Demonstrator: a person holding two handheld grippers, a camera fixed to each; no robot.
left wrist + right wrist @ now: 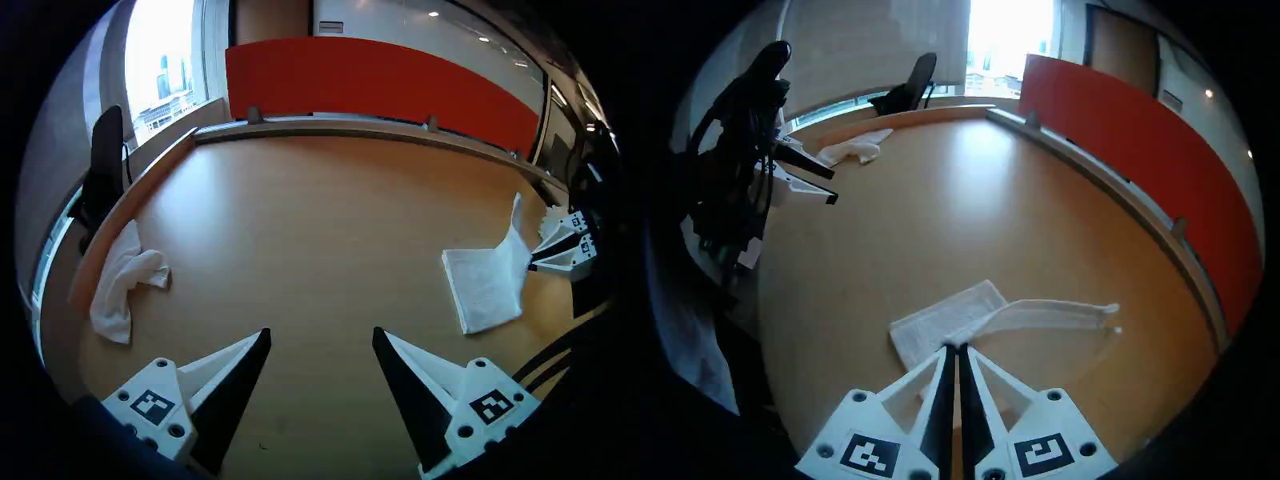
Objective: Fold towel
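fold-over | right gripper (958, 352) pinching raised towel (944, 320) edge | left gripper (321, 331) spread, well apart from towel | carry edge low across towel, match corners before release

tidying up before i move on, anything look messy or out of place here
The crumpled towel lies bunched up and unfolded at the edge of the table, near the chair. The other towel lies flat, but one flap is lifted, pinched in the right gripper. Nothing looks spilled or damaged.

Pale wooden desk (320, 224), red partition (384, 80) behind, bright window (160, 72) (black chair (104, 168) beside it).
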